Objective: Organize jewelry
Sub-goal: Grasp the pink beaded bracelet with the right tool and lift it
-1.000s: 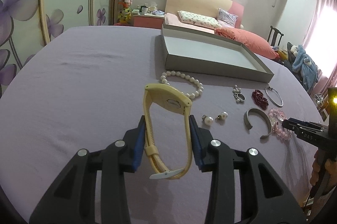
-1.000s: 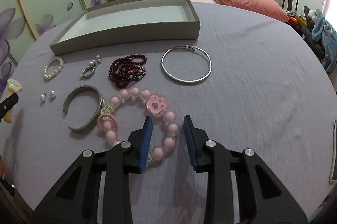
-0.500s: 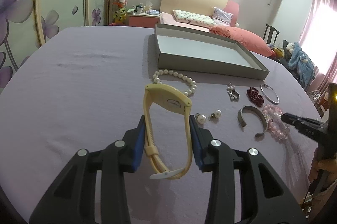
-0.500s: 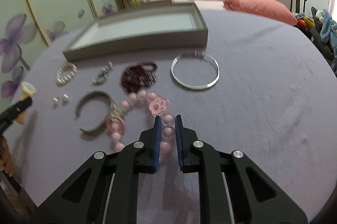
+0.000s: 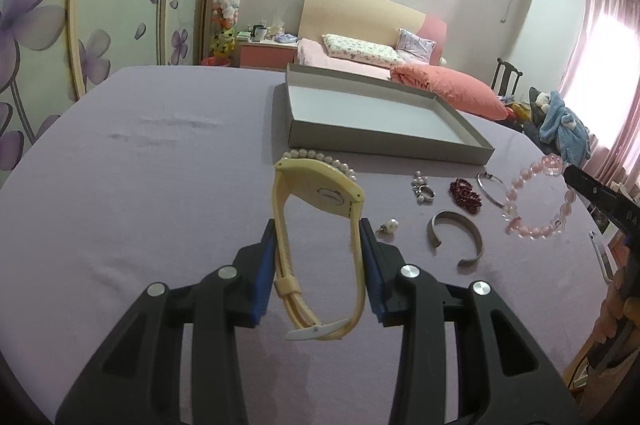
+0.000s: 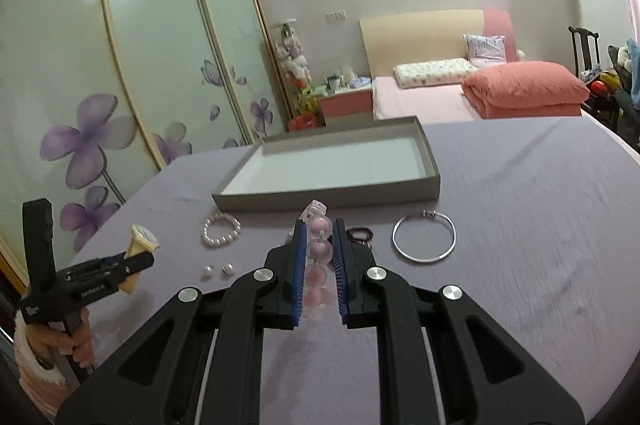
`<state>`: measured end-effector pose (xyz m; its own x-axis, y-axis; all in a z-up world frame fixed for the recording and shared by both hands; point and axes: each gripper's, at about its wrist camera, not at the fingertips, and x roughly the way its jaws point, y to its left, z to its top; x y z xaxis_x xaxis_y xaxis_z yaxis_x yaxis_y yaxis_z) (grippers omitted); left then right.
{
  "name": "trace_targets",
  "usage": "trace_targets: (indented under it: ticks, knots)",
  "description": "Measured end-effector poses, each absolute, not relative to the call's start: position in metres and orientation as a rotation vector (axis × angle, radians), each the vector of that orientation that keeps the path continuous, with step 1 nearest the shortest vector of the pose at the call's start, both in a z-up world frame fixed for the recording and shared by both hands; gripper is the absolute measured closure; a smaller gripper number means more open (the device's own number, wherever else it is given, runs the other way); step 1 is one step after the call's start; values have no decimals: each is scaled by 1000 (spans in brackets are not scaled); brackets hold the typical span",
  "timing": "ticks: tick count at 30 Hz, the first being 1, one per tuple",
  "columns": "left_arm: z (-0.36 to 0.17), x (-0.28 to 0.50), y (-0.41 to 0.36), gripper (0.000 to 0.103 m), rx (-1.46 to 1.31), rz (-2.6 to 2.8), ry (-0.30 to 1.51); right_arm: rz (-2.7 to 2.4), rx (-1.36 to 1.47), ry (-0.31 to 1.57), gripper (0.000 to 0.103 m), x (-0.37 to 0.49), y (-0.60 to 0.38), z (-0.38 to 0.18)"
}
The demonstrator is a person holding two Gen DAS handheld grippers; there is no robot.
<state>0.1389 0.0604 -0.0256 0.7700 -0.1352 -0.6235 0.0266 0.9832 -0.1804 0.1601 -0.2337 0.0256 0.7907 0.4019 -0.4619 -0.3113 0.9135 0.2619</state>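
The yellow watch (image 5: 316,225) was clamped by its strap between the pads of the left gripper (image 5: 318,245), above the purple cloth (image 5: 140,205) on the near side of the grey tray (image 5: 384,141). The pink bead bracelet (image 5: 538,203) was pinched in the nearly closed right gripper (image 6: 319,245) and hung clear of the cloth. The pearl bracelet (image 6: 221,231), pearl earrings (image 6: 218,269), silver cuff (image 5: 456,235), dark red beads (image 5: 464,191) and silver bangle (image 6: 424,239) were left lying on the cloth just in front of the tray.

— What do both tongs look like?
— The left tongs (image 5: 318,237) and right tongs (image 6: 319,245): black plastic frames, silver round screws, blue ribbed pads.
— And the wearer?
— A fluffy pink-and-white sleeve (image 6: 34,369) at the left hand (image 6: 60,339)
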Motion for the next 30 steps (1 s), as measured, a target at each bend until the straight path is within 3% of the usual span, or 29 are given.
trace_targets:
  ticks: [15, 30]
  knots:
    - [7, 144, 50, 64, -155, -76, 560, 371, 167, 393, 89, 166, -230, 53]
    - [58, 215, 18, 64, -65, -72, 416, 318, 126, 295, 89, 224, -233, 82]
